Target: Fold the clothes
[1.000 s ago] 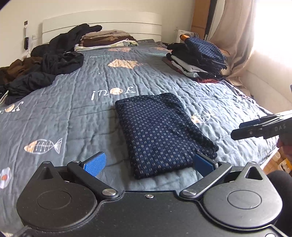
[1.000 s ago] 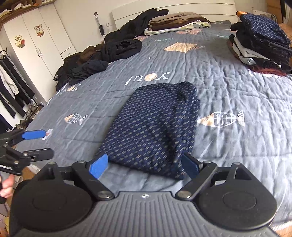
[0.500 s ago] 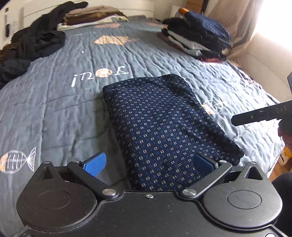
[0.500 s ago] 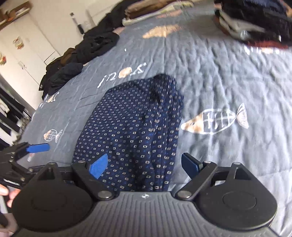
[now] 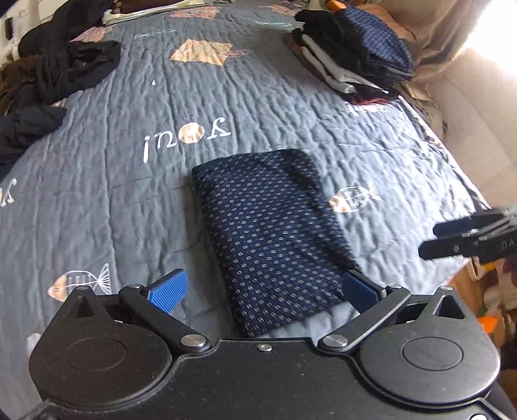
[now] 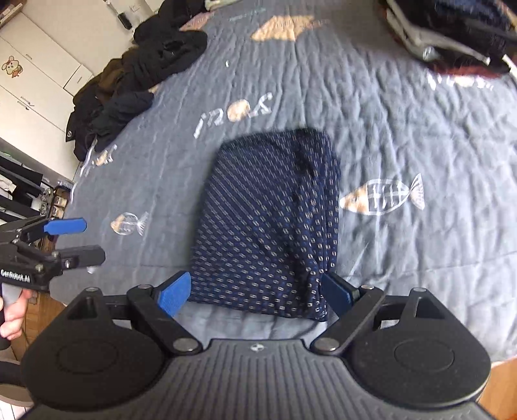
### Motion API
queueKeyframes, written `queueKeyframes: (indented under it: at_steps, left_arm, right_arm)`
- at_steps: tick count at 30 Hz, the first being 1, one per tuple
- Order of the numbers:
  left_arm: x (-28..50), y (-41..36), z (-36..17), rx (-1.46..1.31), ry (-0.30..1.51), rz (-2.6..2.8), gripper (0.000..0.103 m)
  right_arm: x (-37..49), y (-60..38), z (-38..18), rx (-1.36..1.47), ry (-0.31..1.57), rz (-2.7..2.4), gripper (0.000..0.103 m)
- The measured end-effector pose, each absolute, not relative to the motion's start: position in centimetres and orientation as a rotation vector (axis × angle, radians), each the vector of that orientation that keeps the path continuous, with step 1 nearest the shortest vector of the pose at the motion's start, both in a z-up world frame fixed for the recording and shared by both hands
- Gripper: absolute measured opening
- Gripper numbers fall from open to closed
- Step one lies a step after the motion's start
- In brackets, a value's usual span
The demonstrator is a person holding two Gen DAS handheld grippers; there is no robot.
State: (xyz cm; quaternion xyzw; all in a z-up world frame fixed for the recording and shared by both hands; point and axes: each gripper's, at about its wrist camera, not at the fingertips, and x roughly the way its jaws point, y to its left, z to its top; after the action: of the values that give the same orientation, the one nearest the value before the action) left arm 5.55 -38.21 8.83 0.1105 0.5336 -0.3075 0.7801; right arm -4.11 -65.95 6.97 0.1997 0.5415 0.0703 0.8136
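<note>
left gripper (image 5: 263, 289): pitched steeply down, jaws wide, empty | right gripper (image 6: 255, 292): same tilt, jaws wide, empty | folded navy dotted garment (image 5: 271, 239): flat on grey quilt (image 5: 97, 194), beneath both, untouched | folded stack (image 5: 355, 61): far right | dark clothes heap (image 5: 55, 71): far left

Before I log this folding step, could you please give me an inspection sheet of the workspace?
Surface: grey quilt with fish prints, wrinkled.
Job's things: navy dotted garment, folded, lying flat.
Clutter: dark unfolded clothes at left; folded stack at far right.
Grippers: left gripper and right gripper both open, above the garment's near edge, holding nothing.
Cables: nothing seen.
Surroundings: white cupboards, curtain.
</note>
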Motion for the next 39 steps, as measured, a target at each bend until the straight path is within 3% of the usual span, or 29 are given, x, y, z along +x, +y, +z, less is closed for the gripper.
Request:
queueKeyframes:
  at_steps: [11, 39]
  left_arm:
    - [7.2, -36.9, 14.8, 0.290, 1.196, -0.702, 0.103]
    - [12.8, -33.9, 16.3, 0.367, 1.166, -0.942, 0.103]
  right_arm:
    - [-3.9, -63.0, 16.6, 0.383, 1.176, 0.154, 0.087]
    - [-1.9, -57.2, 19.5, 0.409, 1.174, -0.023, 0.087]
